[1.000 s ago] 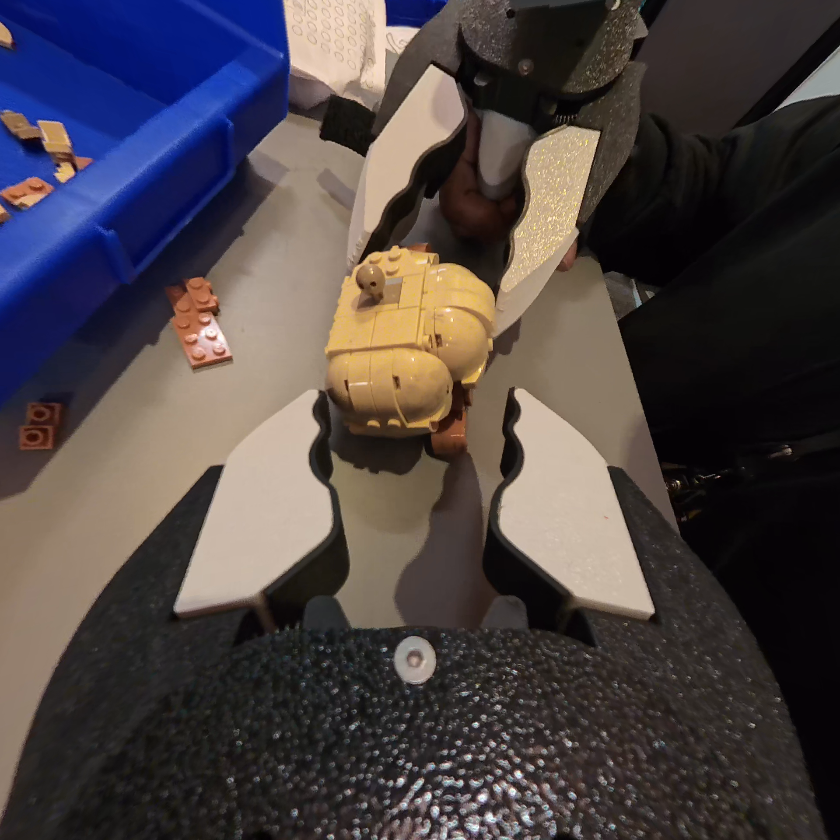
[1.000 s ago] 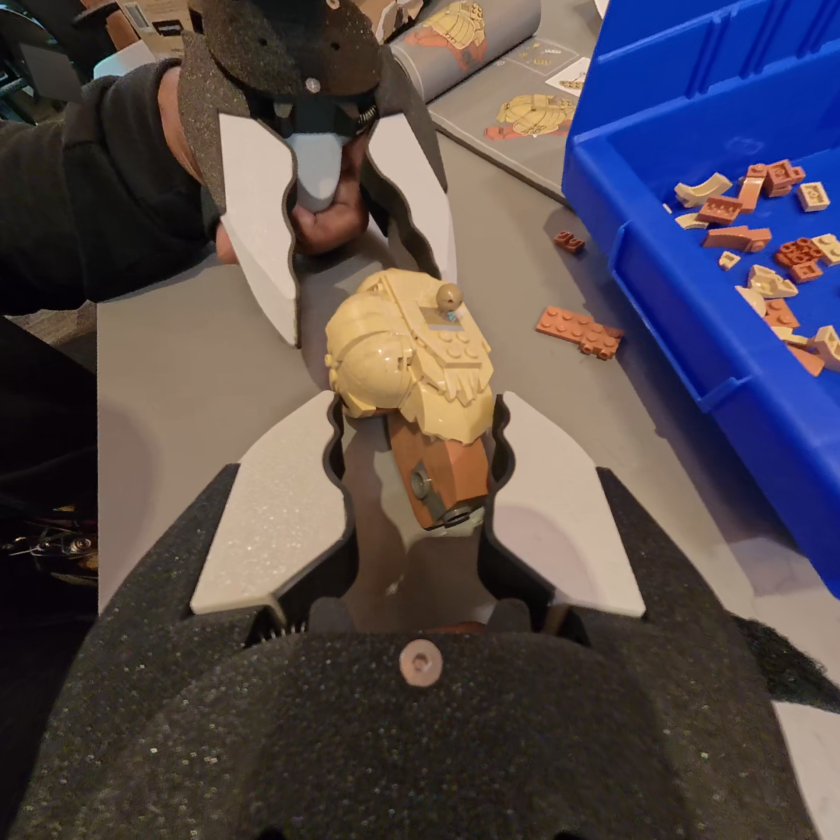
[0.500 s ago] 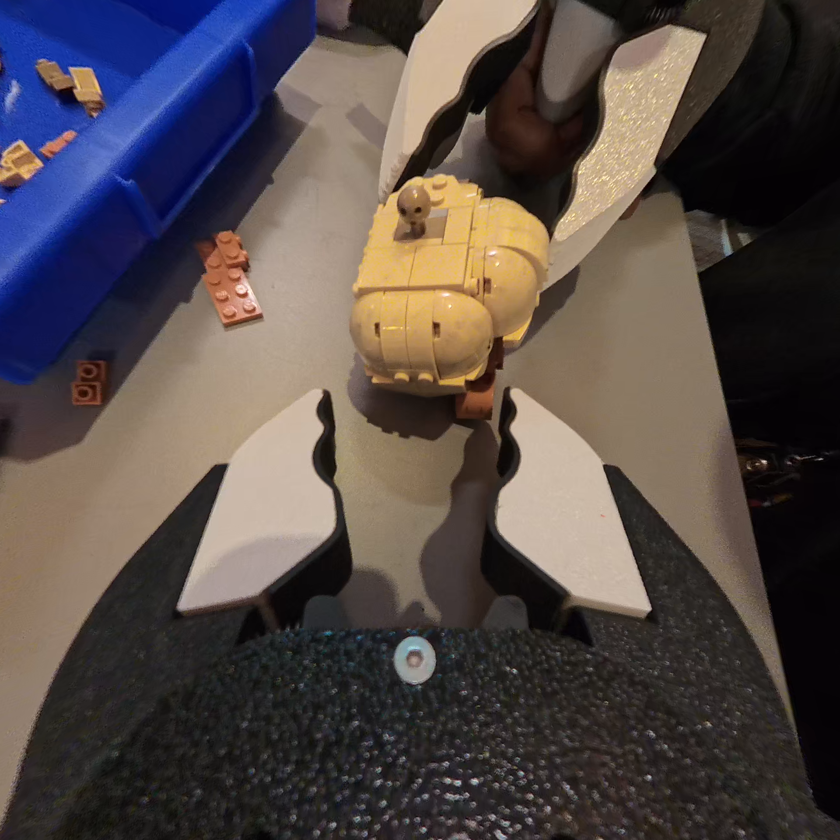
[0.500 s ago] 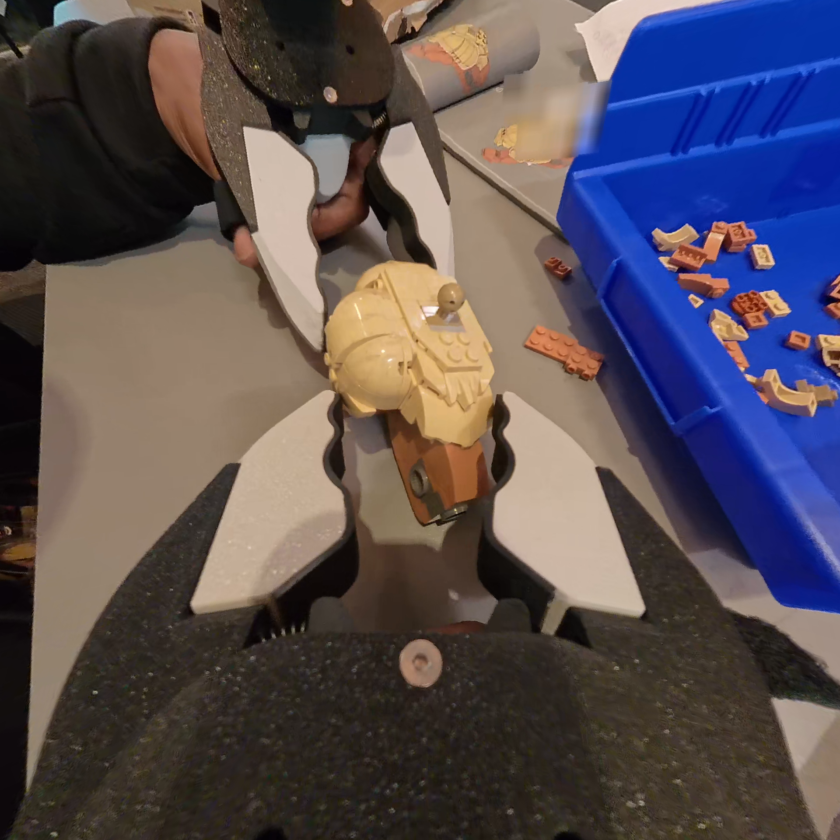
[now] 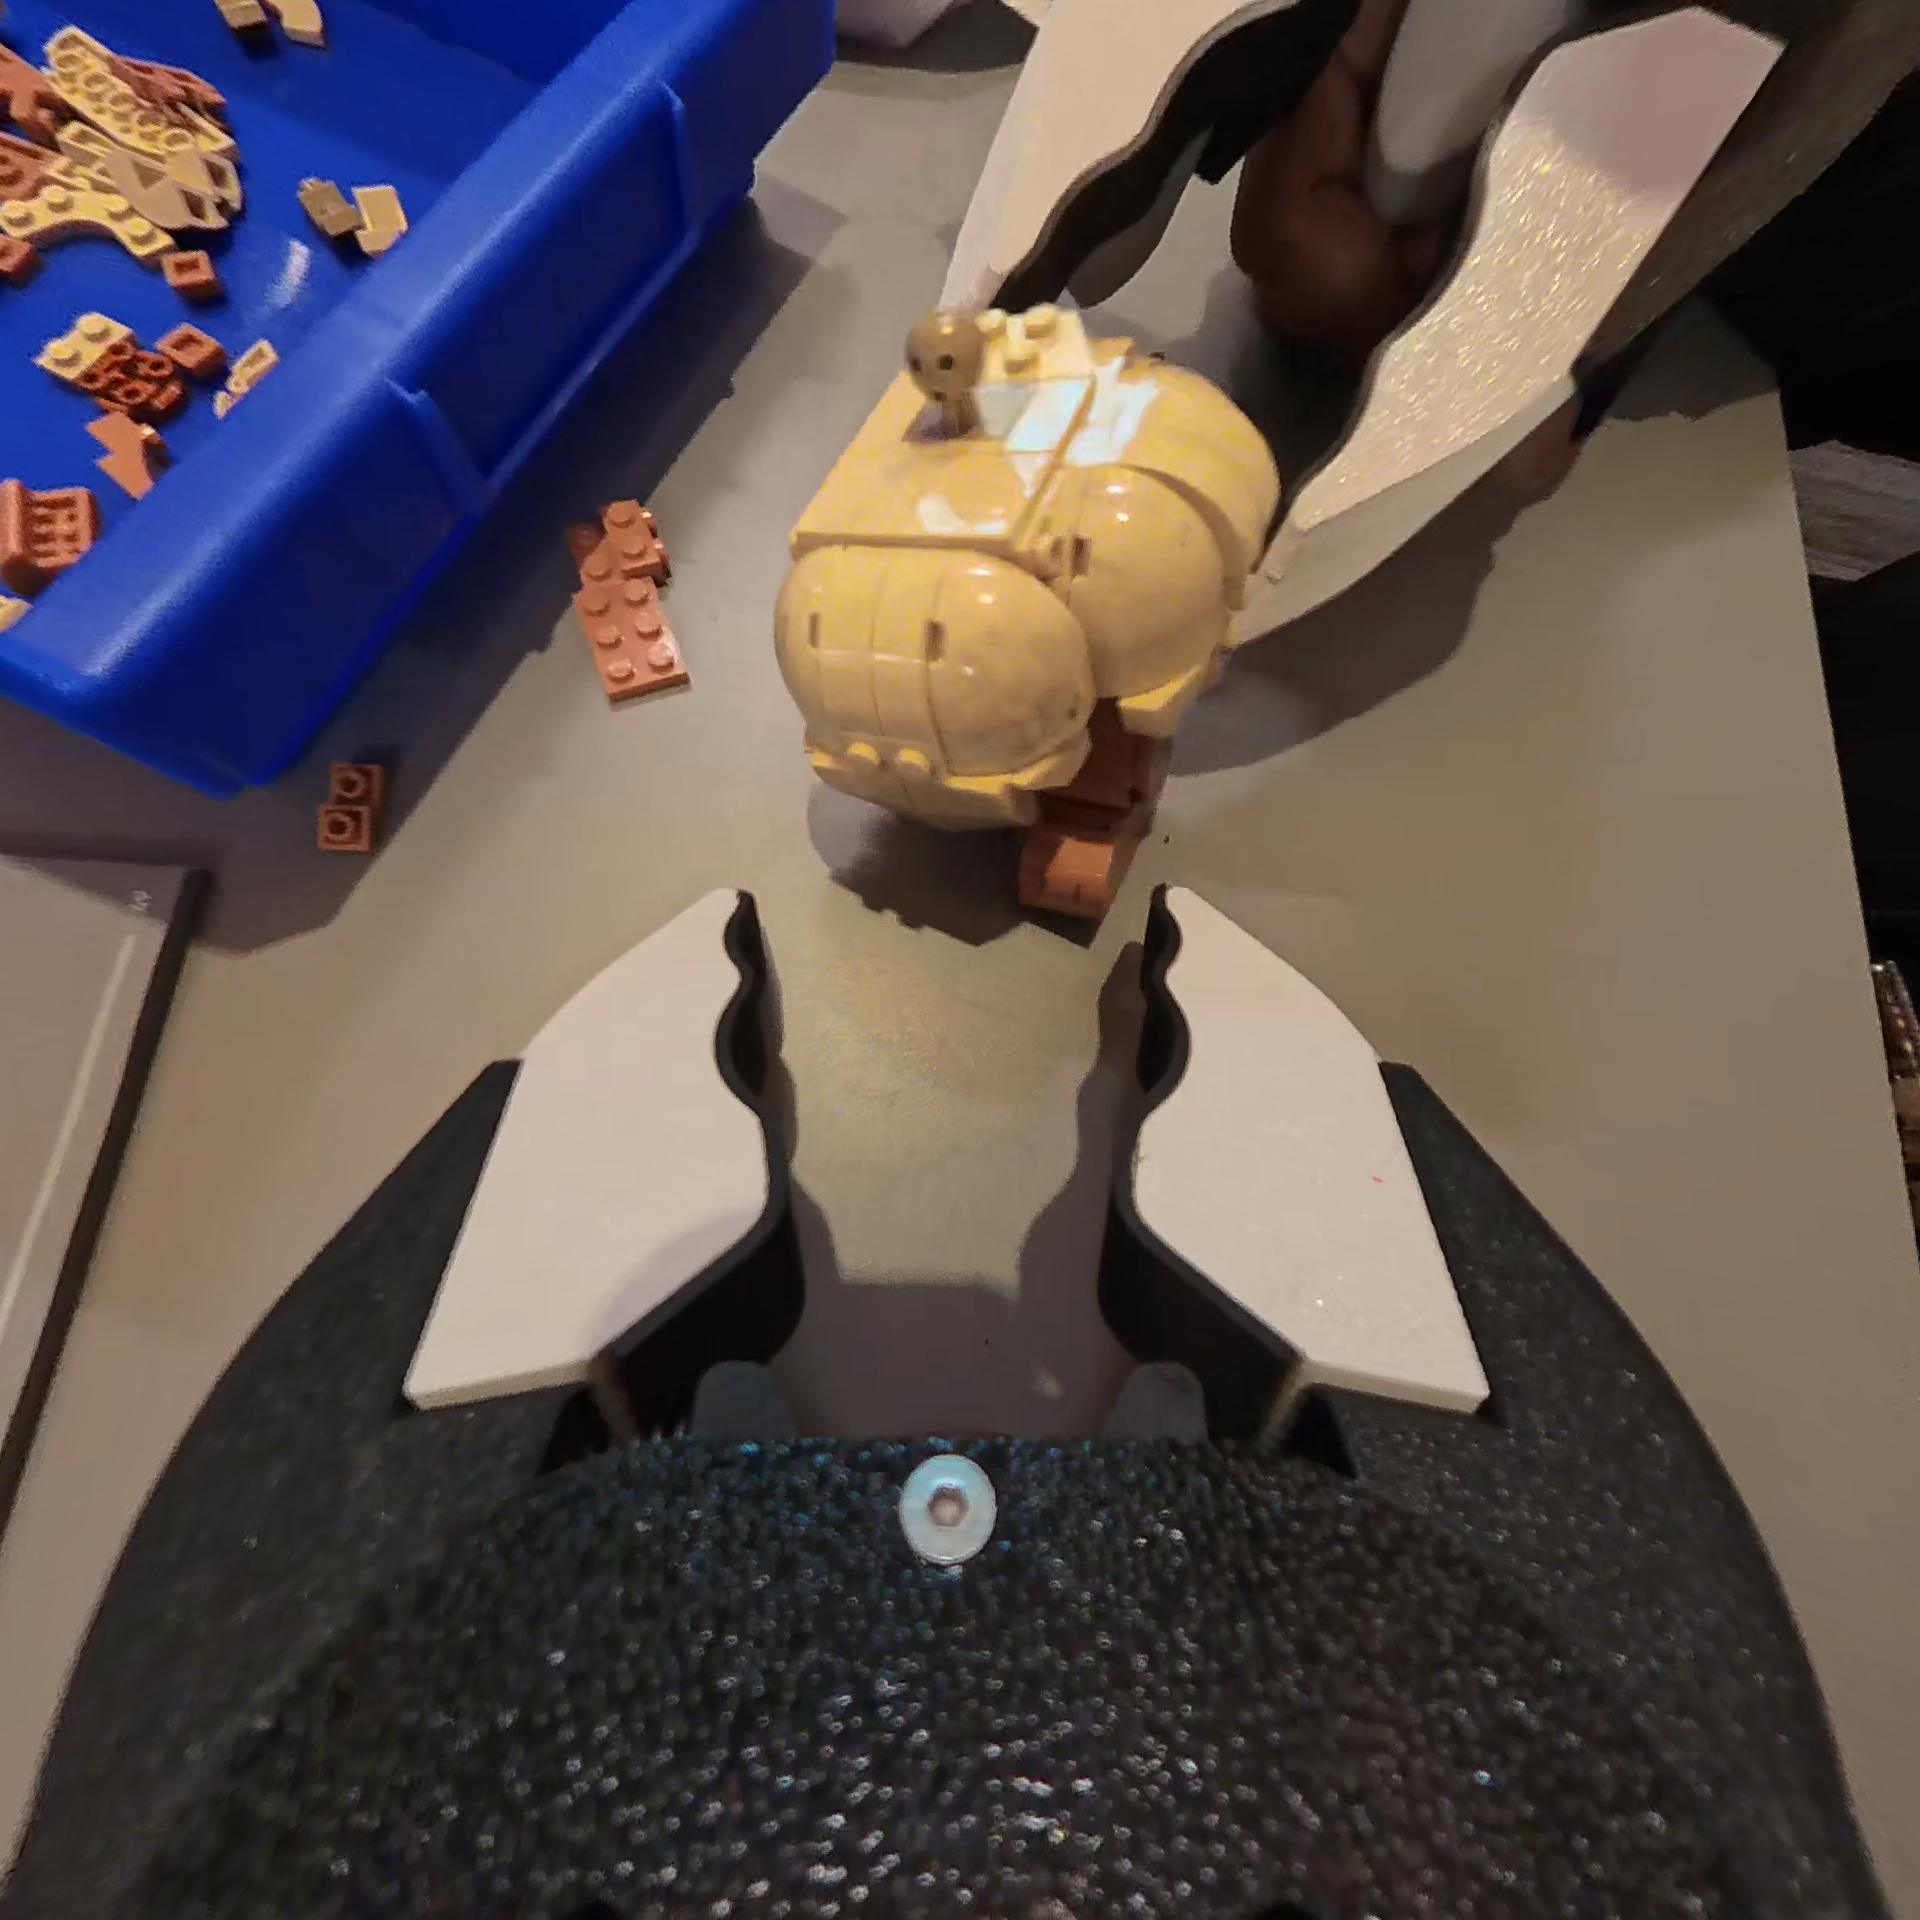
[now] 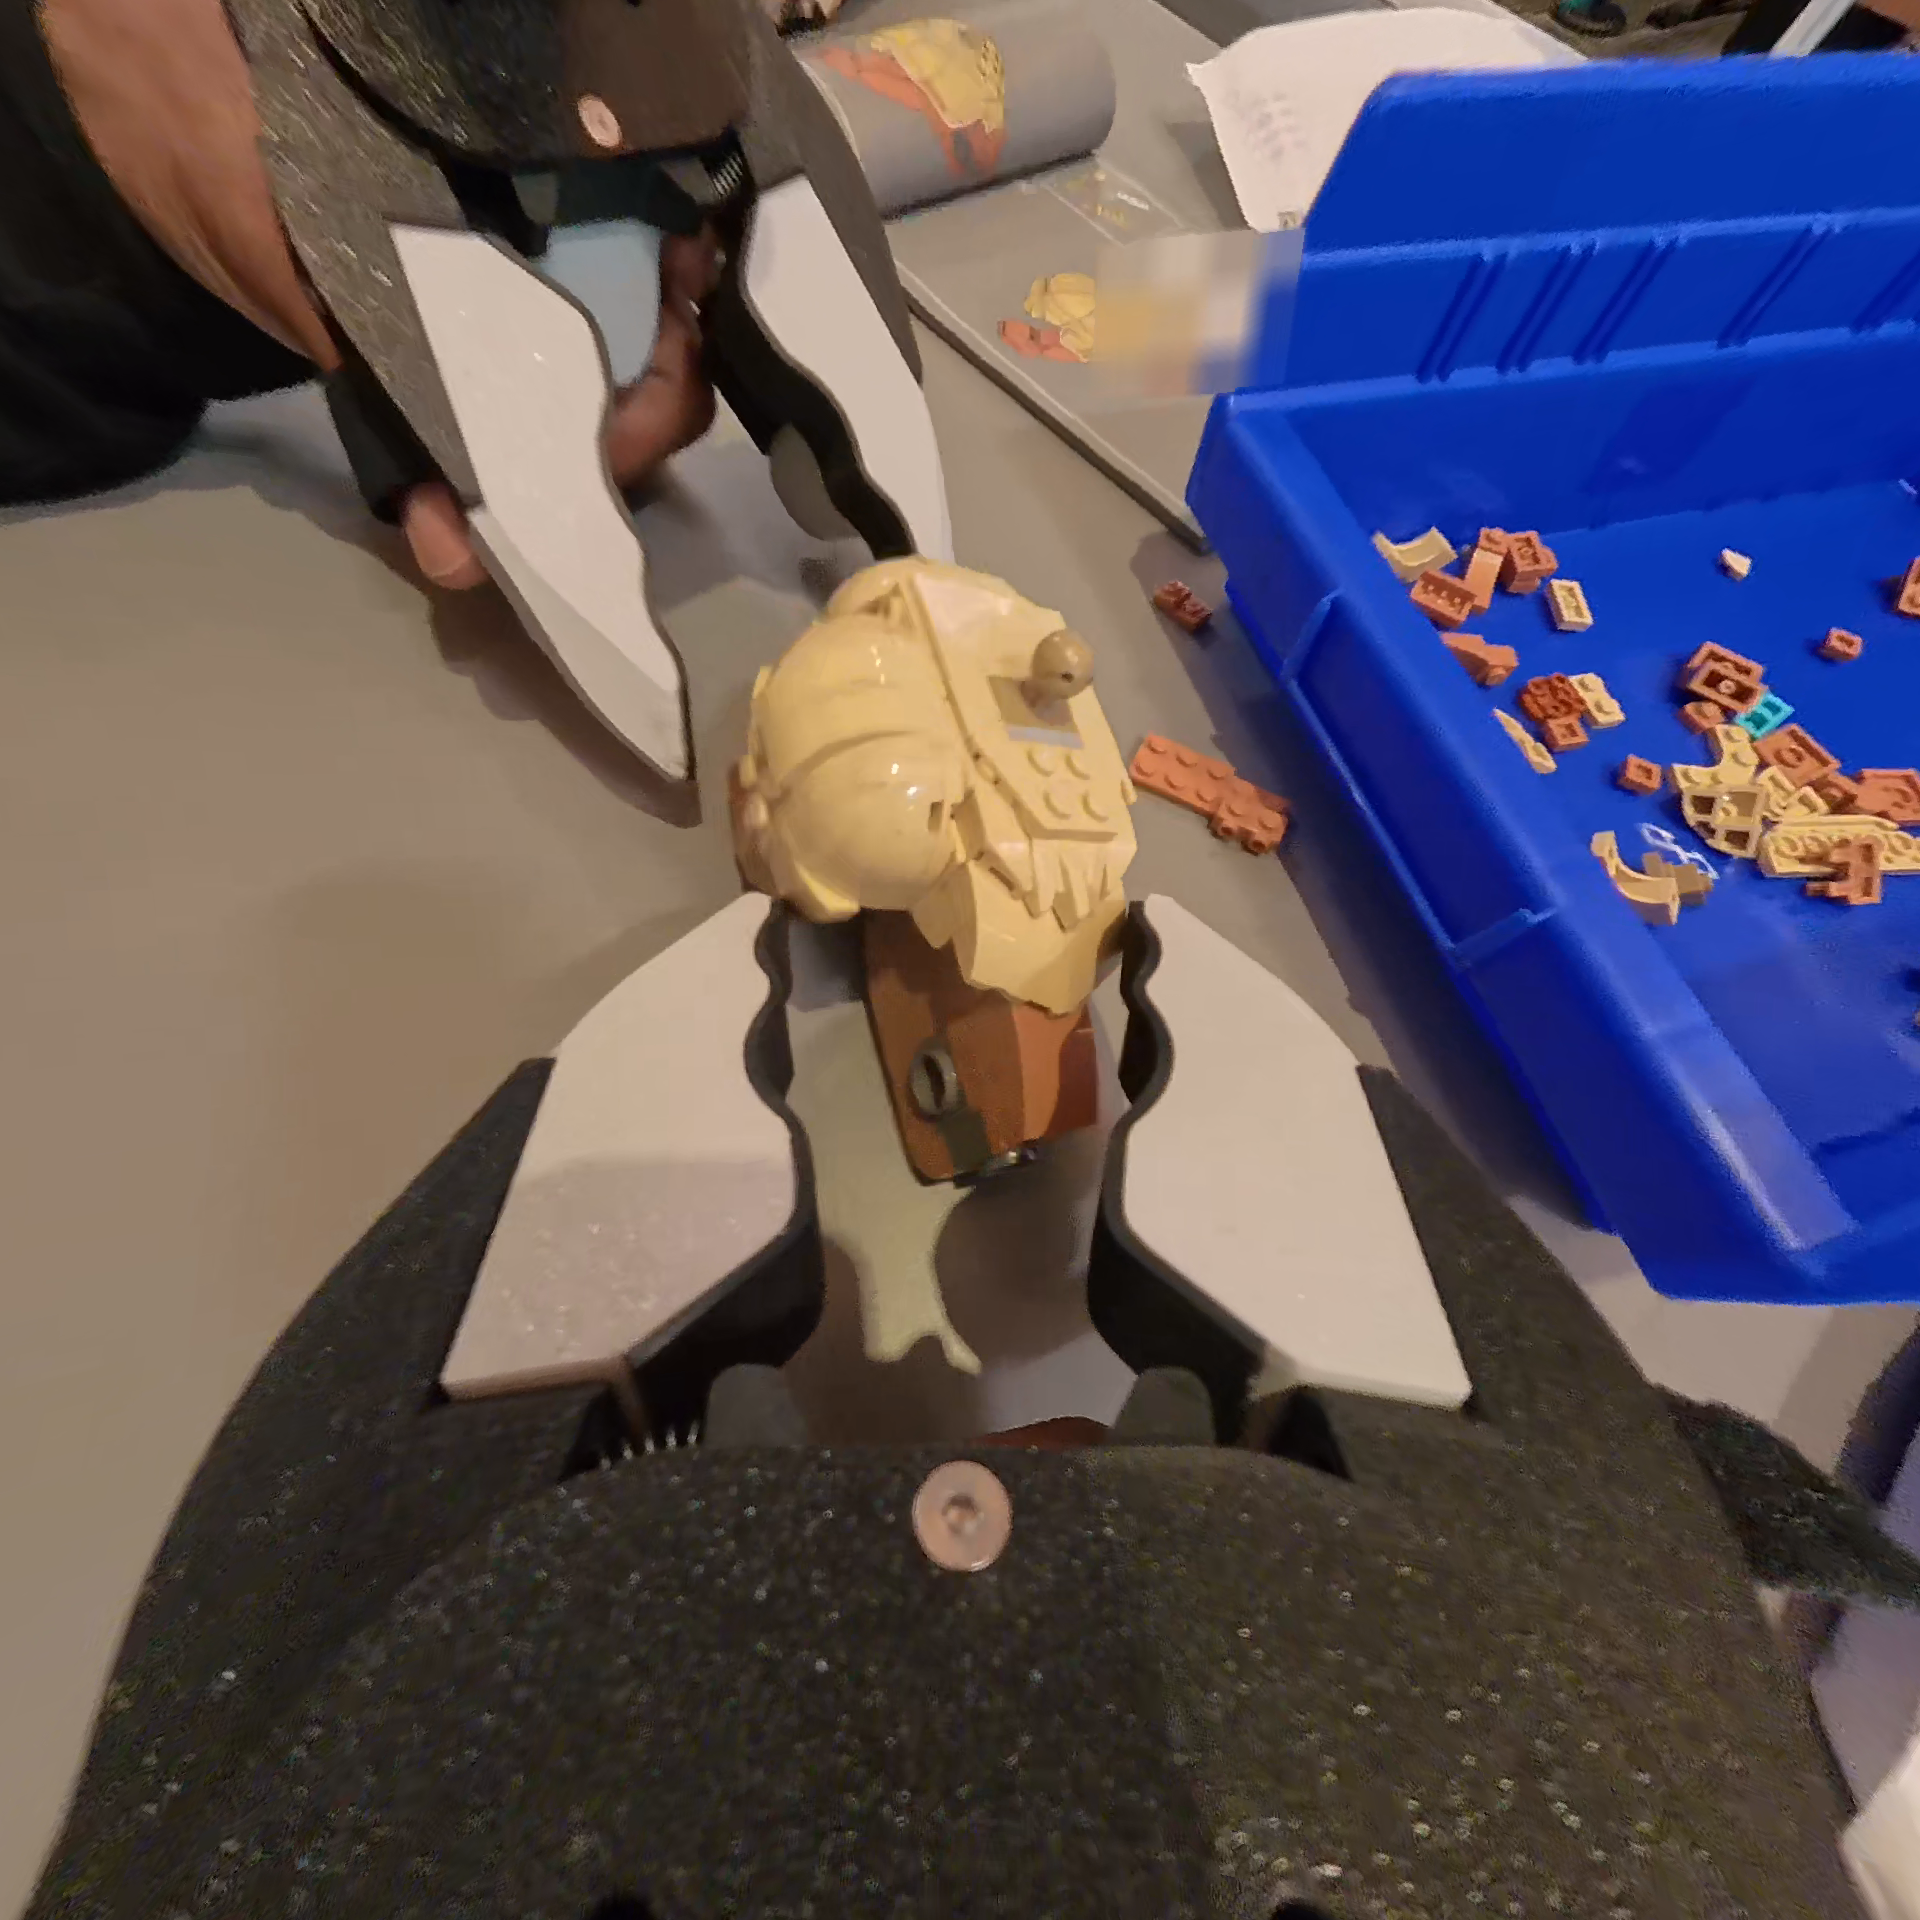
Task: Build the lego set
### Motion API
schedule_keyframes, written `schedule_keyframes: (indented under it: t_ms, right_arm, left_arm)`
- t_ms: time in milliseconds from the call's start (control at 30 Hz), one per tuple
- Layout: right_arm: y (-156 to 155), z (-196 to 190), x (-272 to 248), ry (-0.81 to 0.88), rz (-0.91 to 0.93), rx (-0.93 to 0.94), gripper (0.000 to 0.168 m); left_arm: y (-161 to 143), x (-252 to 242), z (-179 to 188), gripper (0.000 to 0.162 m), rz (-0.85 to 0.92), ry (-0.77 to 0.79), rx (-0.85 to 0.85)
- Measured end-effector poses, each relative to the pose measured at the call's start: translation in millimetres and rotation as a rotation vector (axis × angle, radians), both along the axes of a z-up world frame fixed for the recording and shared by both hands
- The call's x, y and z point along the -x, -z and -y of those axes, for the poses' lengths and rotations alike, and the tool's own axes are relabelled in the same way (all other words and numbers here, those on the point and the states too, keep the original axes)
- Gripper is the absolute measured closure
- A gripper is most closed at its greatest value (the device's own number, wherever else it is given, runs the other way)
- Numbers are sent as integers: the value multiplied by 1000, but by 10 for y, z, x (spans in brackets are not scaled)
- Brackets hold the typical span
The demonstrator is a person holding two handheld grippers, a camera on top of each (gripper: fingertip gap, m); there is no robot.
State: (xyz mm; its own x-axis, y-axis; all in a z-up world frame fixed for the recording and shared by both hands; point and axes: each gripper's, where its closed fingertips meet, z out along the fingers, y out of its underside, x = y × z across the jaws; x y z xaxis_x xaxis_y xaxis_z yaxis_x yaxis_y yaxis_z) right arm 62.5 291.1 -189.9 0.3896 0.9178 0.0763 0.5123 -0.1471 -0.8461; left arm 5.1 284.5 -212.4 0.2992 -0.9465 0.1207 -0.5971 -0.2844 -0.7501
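Note:
A tan domed lego model (image 5: 1029,582) with a brown underpart stands tilted on the grey table (image 5: 1455,831). A small tan ball piece (image 5: 943,358) sticks up from its top. My right gripper (image 6: 953,914) is shut on the model (image 6: 935,779), with the brown part (image 6: 982,1060) between its fingers. It also shows in the left wrist view (image 5: 1117,442) around the model's far end. My left gripper (image 5: 954,909) is open and empty, just short of the model's near end. It also shows in the right wrist view (image 6: 795,655).
A blue bin (image 5: 520,364) with several loose tan and brown bricks stands beside the model, and shows in the right wrist view (image 6: 1455,935). A brown plate (image 5: 629,623) and a small brown brick (image 5: 351,810) lie between them. An instruction booklet (image 6: 1039,416) lies behind. The table edge (image 5: 1829,935) is near.
My left gripper has drawn back a little from the model and stayed open. My right gripper has kept its hold and the model now sits nearer the brown plate.

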Motion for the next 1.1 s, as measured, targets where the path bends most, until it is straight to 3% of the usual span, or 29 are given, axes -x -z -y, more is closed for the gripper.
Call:
schedule_keyframes:
  t_ms: [67,333,467,667,767,900,967,1033,1100]
  right_arm:
    - [72,-34,-41,25,63,-27,118]
    - [86,-63,-66,59,87,-50,120]
    - [32,-65,-136,101,102,-72,119]
    - [-291,-42,-252,229,79,-65,124]
    - [-337,-228,-267,372,223,-56,126]
    - [-450,-466,-165,451,469,-184,126]
    - [-503,-510,-114,465,575,-237,127]
    - [-532,-536,-88,476,659,-274,131]
    - [-583,-561,-83,499,718,-324,139]
  left_arm:
    - [-3,9,11,93,2,-14,-7]
    - [-32,51,78,92,12,-68,-36]
    - [-244,105,84,93,81,-129,-97]
    - [-1040,165,318,95,393,-178,-249]
    - [-1583,108,551,99,663,-117,-279]
    - [-2247,72,779,102,964,-50,-295]
    - [-2367,24,851,114,979,-39,-309]
    - [-2304,-51,864,124,863,-67,-380]
    - [-2153,-118,874,157,683,-92,-493]
